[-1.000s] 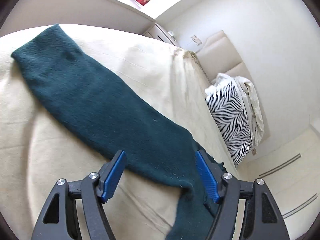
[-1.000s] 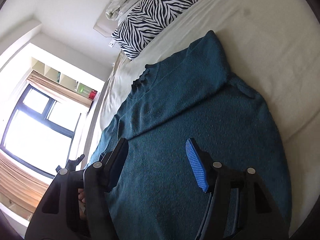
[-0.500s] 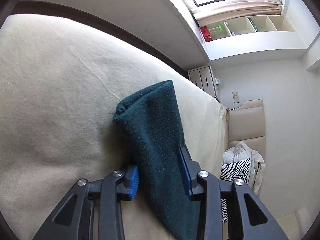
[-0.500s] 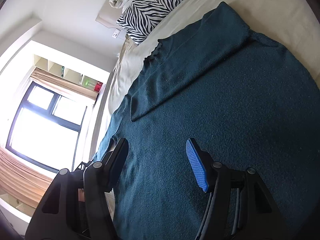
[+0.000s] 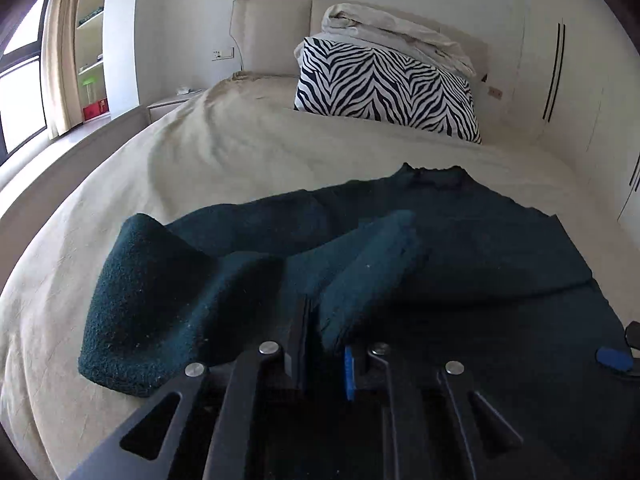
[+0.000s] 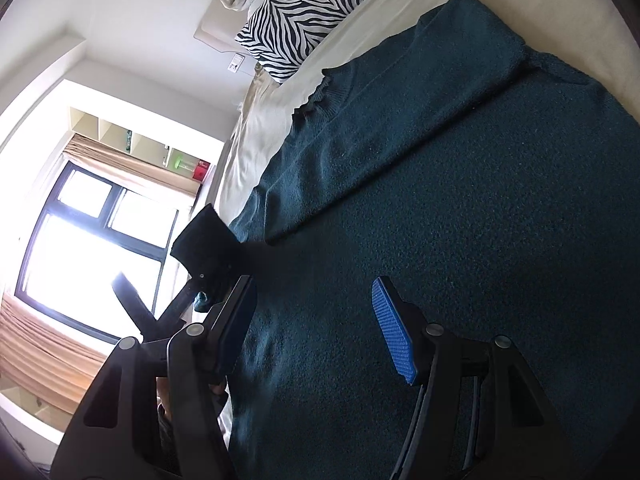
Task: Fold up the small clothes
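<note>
teal sweater [image 6: 460,208] spread flat on beige bed [image 5: 224,160], below zebra pillow [image 5: 384,88]. left gripper [image 5: 326,344] pinched narrow on sleeve [image 5: 360,280], lifted over sweater's body. right gripper [image 6: 314,328] spread wide above sweater, gripping nothing.

Black angular gripper frames, silver screws, left fingers [image 5: 348,372] (blue pads, seemingly ribbed), right fingers [image 6: 394,330] blue-padded too
</note>
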Motion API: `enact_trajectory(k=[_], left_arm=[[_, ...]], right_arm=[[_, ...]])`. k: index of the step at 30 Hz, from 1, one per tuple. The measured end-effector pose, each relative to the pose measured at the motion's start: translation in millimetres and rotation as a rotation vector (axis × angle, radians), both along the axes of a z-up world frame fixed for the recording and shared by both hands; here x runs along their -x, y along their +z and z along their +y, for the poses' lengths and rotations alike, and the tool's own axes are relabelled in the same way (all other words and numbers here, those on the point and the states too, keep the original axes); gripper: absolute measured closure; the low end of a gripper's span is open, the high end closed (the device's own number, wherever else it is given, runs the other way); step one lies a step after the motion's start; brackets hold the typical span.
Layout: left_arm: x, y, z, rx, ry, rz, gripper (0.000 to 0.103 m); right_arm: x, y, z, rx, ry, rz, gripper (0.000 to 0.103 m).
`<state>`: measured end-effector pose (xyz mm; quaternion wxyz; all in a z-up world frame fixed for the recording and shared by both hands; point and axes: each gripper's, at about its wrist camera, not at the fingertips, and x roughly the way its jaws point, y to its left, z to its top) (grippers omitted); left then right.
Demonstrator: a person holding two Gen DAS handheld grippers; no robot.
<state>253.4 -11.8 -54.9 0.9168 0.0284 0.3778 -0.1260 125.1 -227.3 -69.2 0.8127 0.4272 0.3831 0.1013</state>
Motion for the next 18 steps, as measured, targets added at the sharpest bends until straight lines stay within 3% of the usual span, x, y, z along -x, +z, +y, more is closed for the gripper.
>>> enact_trajectory(k=[2,3,4,6,7,10,11,14,16,18], left_arm=[[5,-8,-12,-0.042,-0.035,0.021,0.065],[9,-5,-9,-0.031,-0.039,0.016,0.048],[14,2,-1,-0.003,-0.033,0.007,0.026],[27,17,20,0.079,-0.022,-0.036,0.005],[25,24,27,0.112,-0.018,-0.047,0.002],[19,37,59,0.22,0.026,-0.021,0.003],[15,39,72,0.269,0.057,-0.012,0.003],[-1,36,110,0.376,0.157,0.039,0.021],[-9,32,130,0.41,0.218,0.07,0.037],[-14,27,145,0.443,0.253,0.092,0.044]], right_arm=[[-14,-3,7,0.001,0.024,0.02,0.043],[-23,-5,11,-0.001,0.033,0.029,0.043],[-33,-6,16,0.001,0.044,0.036,0.043],[-54,-8,30,0.004,0.077,0.054,0.043],[-66,-9,38,-0.003,0.096,0.061,0.043],[-103,-11,67,-0.043,0.174,0.078,0.042],[-116,-15,77,-0.064,0.2,0.094,0.037],[-144,-27,105,-0.045,0.21,0.183,0.036],[-158,-30,122,-0.01,0.221,0.188,0.036],[-167,-27,137,0.039,0.228,0.171,0.035]])
